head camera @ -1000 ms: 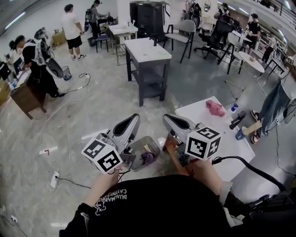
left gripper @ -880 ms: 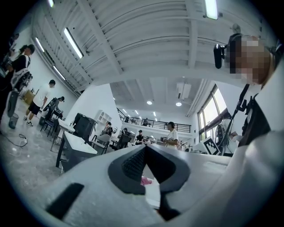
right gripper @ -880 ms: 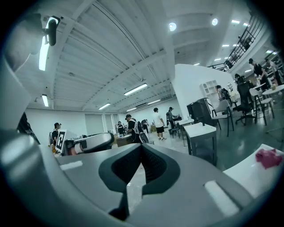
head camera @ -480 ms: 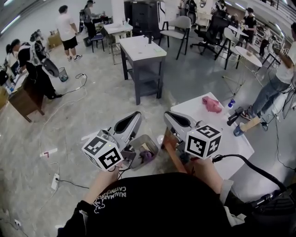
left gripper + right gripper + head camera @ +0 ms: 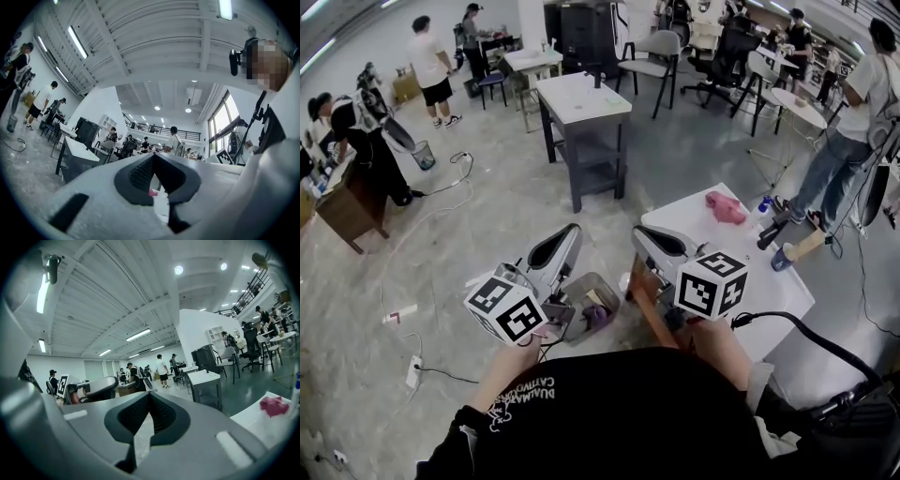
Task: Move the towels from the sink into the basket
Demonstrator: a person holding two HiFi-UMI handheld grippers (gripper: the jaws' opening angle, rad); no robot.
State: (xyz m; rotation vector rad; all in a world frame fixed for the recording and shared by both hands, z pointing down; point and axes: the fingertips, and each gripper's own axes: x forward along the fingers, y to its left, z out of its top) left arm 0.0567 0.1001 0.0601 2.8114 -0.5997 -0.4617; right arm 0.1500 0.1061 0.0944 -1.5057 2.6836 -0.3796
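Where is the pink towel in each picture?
Head view: pink towel on the white table, right of centre.
Left gripper view: pink towel a tiny speck, low centre.
Right gripper view: pink towel at the far right edge.
Shared landmark: the dark-legged table, in all three.

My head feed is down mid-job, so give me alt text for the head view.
Left gripper and right gripper are held out, fingers shut and empty, over a grey basket on the floor. A pink towel lies on the white table at right.
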